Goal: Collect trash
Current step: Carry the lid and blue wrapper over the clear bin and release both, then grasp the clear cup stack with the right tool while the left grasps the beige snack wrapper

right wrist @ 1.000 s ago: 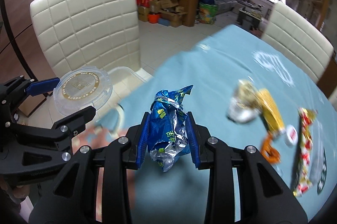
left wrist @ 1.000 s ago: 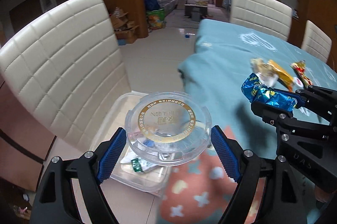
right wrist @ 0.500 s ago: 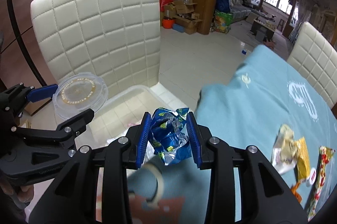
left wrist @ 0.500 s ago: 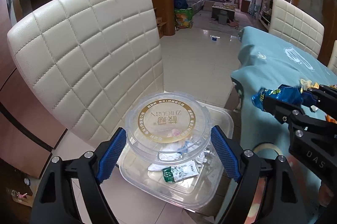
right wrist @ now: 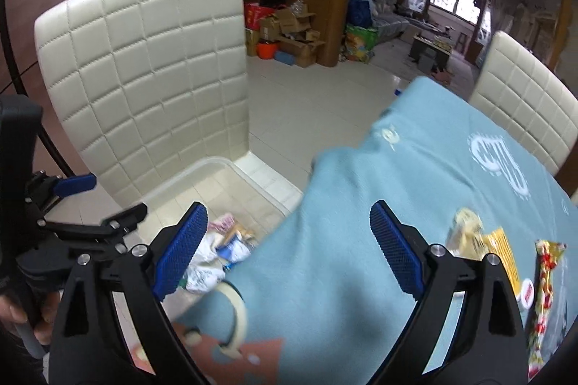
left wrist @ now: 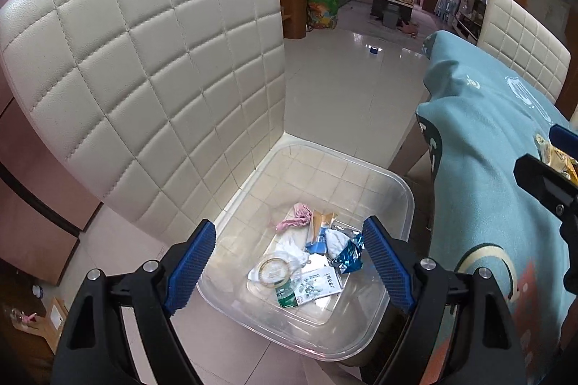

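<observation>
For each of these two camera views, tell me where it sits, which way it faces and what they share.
Left wrist: on the left hand-held gripper, angled down into the clear bin on the chair seat; own blue pads and the right hand-held gripper's tip show.
Right wrist: on the right hand-held gripper, jaws opening and empty, over the blue tablecloth edge; the left hand-held gripper shows.
Shared: bin, white chair, tablecloth.

I count one bin, two chairs, three wrappers on my table, and my two grippers.
</observation>
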